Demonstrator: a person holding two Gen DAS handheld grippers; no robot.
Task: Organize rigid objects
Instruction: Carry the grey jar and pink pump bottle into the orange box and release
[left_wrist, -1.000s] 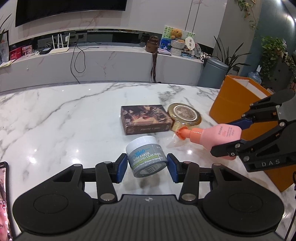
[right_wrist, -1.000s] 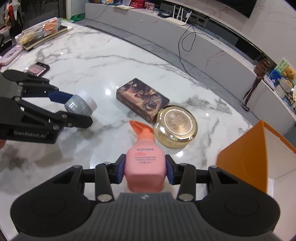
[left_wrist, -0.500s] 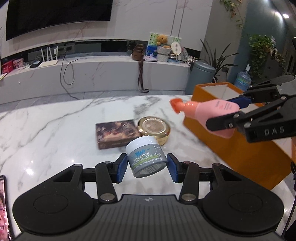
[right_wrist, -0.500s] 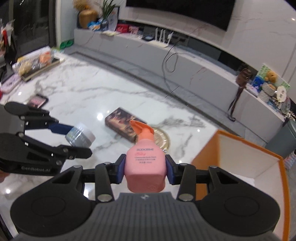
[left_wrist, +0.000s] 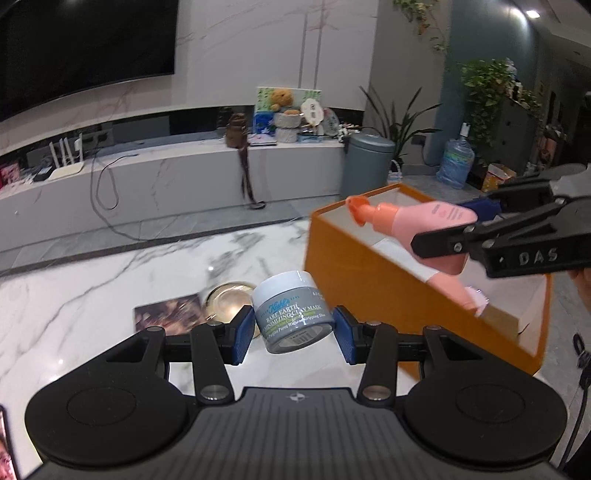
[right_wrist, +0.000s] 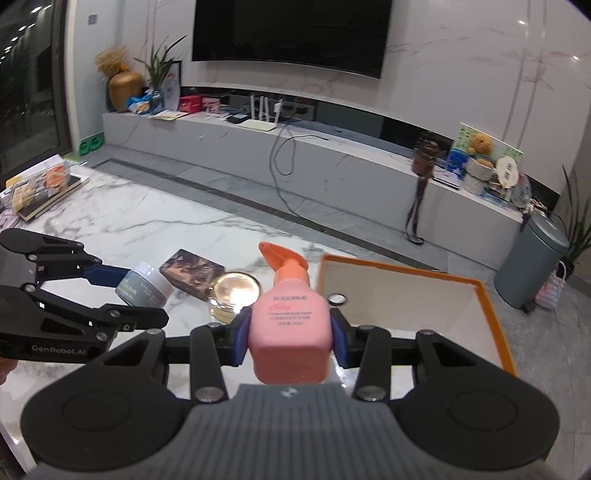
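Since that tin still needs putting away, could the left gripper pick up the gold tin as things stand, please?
Probably not: the left gripper is shut on the grey jar. The gold tin lies uncovered on the table.

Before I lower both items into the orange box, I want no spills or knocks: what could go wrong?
1. The grey jar sits tilted in the left gripper, so it might slip.
2. The pink bottle in the right gripper could catch the orange box rim with its spout.
3. Both grippers are close together and may collide over the box.
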